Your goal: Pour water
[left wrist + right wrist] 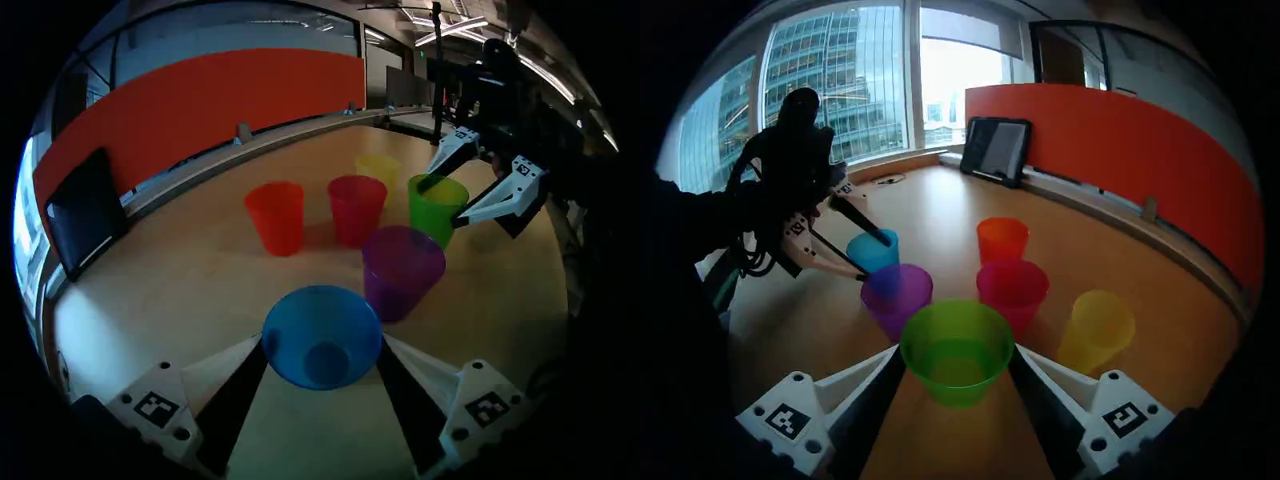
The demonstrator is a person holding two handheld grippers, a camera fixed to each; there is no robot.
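The left gripper (322,346) is closed on the upright blue cup (322,332), just beside the purple cup (402,268). The right gripper (956,352) clasps the upright green cup (957,360) on the purple cup's opposite side. Any pour between them likely crosses over it.

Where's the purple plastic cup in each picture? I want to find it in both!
Left gripper view: the purple translucent plastic cup stands right of centre, just behind the blue plastic cup held in the near jaws.
Right gripper view: it stands left of centre, just behind the green plastic cup held in the near jaws.
Shared landmark: the red translucent plastic cup next to it.
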